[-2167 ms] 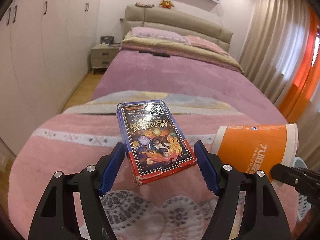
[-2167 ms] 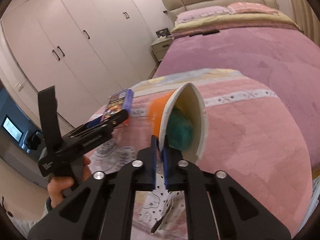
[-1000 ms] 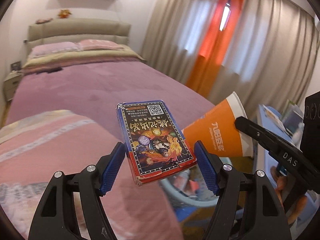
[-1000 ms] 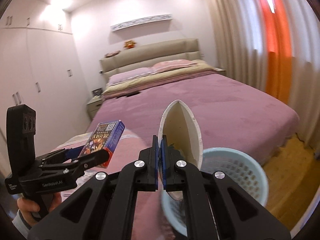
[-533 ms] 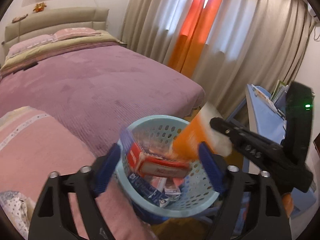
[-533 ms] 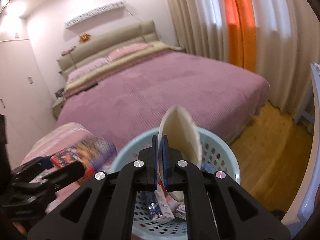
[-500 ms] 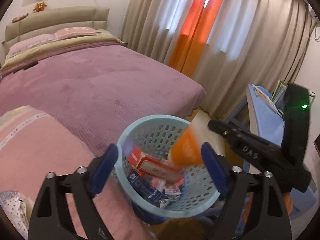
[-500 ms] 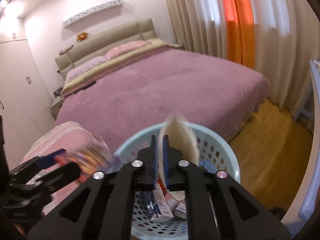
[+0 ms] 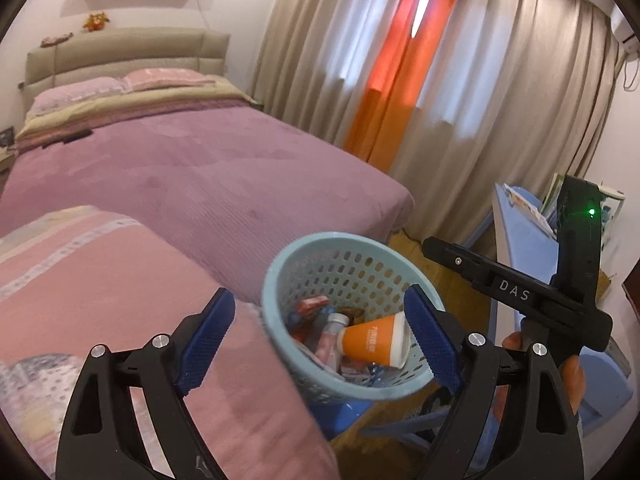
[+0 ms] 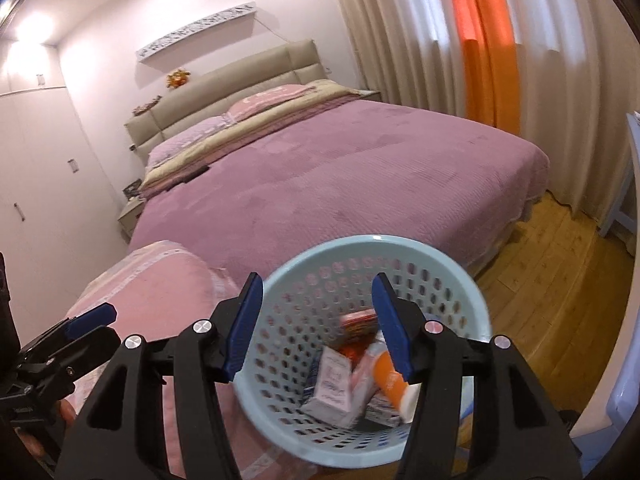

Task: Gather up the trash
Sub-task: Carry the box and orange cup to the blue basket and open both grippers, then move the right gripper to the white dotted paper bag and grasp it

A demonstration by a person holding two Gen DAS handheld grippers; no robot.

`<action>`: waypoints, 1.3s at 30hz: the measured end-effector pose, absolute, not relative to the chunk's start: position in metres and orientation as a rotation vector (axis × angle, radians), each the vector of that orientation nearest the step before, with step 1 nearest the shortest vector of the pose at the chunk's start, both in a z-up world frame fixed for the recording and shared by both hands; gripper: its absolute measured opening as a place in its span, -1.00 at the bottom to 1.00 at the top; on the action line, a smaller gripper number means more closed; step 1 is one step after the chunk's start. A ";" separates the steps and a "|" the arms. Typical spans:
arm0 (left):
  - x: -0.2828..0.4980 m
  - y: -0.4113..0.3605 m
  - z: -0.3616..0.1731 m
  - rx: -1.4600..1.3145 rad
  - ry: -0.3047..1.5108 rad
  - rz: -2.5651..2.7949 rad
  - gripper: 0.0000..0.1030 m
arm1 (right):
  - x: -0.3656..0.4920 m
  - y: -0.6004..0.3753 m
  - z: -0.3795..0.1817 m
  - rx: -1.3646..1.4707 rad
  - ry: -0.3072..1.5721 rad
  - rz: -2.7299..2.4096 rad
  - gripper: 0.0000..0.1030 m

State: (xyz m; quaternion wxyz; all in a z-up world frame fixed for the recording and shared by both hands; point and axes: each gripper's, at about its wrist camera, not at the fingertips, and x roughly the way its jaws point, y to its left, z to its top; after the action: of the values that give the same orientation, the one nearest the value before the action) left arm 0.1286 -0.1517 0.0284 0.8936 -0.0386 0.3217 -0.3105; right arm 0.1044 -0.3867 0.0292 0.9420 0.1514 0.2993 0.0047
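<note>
We hold both the left gripper [image 9: 316, 336] and right gripper [image 10: 318, 324] wide and empty over the basket [image 9: 280, 264], where the cup [image 9: 372, 344] lies among boxes.

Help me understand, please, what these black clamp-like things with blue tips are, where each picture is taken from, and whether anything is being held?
They are hand-held grippers, one in each of a person's hands, each with a fisheye camera looking forward along its two blue-padded fingers. One picture comes from the left gripper, the other from the right gripper. Both stand open and hold nothing. In the left view the right gripper shows side-on with the right hand on its handle. Both hover over a pale blue basket beside the bed. Inside the basket lie an orange paper cup, on its side, and several small boxes and packets.
</note>
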 end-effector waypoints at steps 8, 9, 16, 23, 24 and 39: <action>0.097 -0.066 0.048 -0.139 0.591 -0.498 0.64 | 0.094 -0.323 0.052 0.261 0.563 0.139 0.04; 0.094 -0.056 0.049 -0.146 0.587 -0.479 0.64 | 0.094 -0.315 0.053 0.253 0.562 0.154 0.04; 0.075 0.028 0.038 -0.181 0.591 -0.269 0.64 | 0.097 -0.244 0.046 0.195 0.599 0.272 0.04; 0.066 0.082 0.011 -0.188 0.643 -0.111 0.64 | 0.107 -0.176 0.021 0.143 0.673 0.345 0.04; 0.066 0.086 0.006 -0.192 0.651 -0.097 0.64 | 0.109 -0.168 0.016 0.138 0.686 0.352 0.04; 0.064 0.094 -0.027 -0.107 0.677 0.029 0.64 | 0.125 -0.096 -0.036 0.028 0.837 0.415 0.03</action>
State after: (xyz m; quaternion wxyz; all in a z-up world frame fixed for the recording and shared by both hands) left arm 0.0640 0.0942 -0.0269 0.9417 -0.0525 0.3319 0.0143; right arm 0.1250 -0.0964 -0.0356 0.8929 0.0137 0.4033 0.1999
